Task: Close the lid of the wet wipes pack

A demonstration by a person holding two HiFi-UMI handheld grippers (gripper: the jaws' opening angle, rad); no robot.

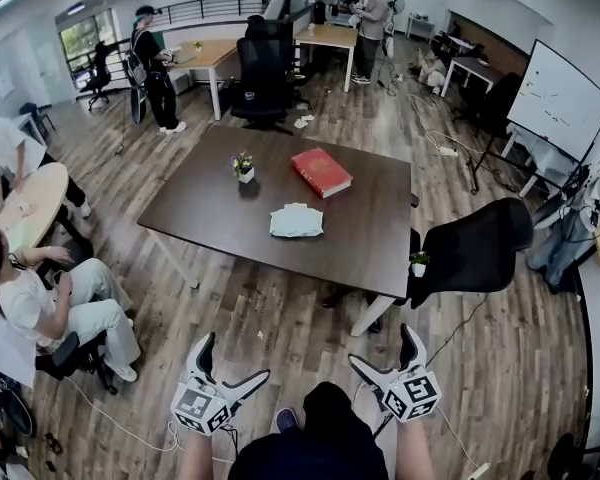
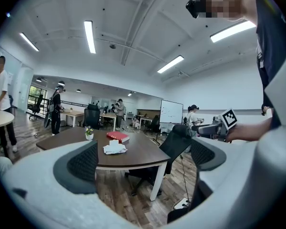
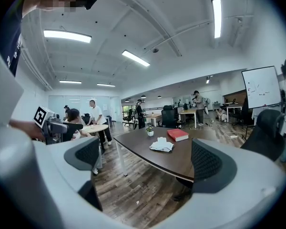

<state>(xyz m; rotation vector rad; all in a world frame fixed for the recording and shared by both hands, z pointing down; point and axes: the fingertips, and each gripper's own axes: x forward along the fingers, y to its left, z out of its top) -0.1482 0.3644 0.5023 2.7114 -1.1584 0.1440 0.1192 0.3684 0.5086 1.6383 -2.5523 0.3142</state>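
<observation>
Head view: standing well back from the dark table [image 1: 365, 238], holding the left gripper [image 1: 235, 358] and right gripper [image 1: 382, 348] low and close to the body, both spread wide with nothing between the jaws. Out of reach on that table, the wet wipes pack [image 1: 296, 220], lying flat near the table's middle, just on the near side of the red book [image 1: 321, 172] and right of a small potted plant [image 1: 244, 166]. Left gripper view: jaws wide apart and empty, framing the table from afar, the pack on its top beside the book, something pale standing up from it, too small to tell whether lid or wipe. Right gripper view: likewise spread and empty, aimed at the table from farther right, the pack far beyond the pads [image 3: 207, 163]. Judged as the approach step, with the closing itself not yet begun. Next: walk up to the table's near edge, steady the pack with one gripper, and press the flap down flat with the other, taking care not to shove the light pack across the tabletop.
</observation>
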